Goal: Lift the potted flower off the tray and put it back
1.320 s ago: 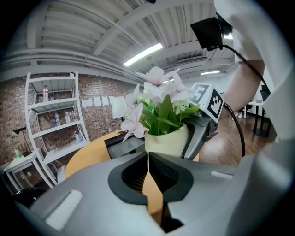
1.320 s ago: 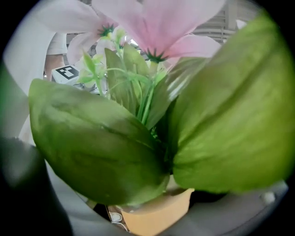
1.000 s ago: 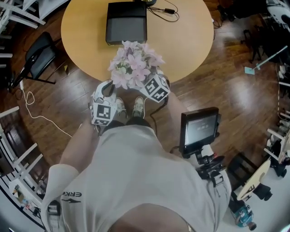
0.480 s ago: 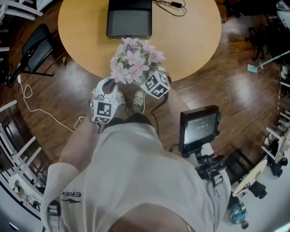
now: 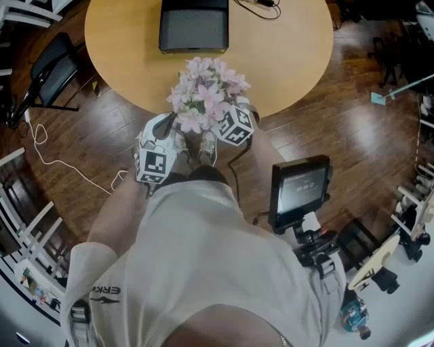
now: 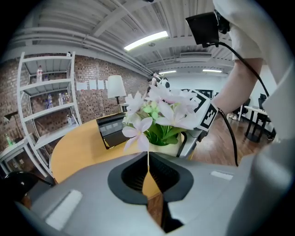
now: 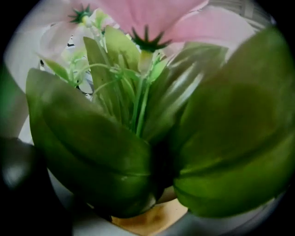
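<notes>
The potted flower (image 5: 203, 93), pink and white blooms in a cream pot (image 6: 169, 148), hangs by the near edge of the round wooden table (image 5: 285, 61). My right gripper (image 5: 222, 116) is shut on the pot's rim; in the left gripper view its finger (image 6: 188, 142) clamps the rim below its marker cube. Green leaves (image 7: 92, 152) fill the right gripper view and hide its jaws. The left gripper (image 5: 166, 124) sits just left of the pot, jaws shut on nothing, apart from it. The black tray (image 5: 193, 27) lies bare at the table's far side. Whether the pot touches the table is hidden.
A screen on a stand (image 5: 300, 190) rises at my right side. A black chair (image 5: 51, 81) and a white cable (image 5: 61, 169) lie on the wood floor to the left. White shelves (image 6: 46, 106) stand beyond the table, and a cable (image 5: 258, 5) trails behind the tray.
The gap between the flower and the tray has widened a little; the pot has come slightly nearer to me with the right gripper. The left gripper has hardly moved.
</notes>
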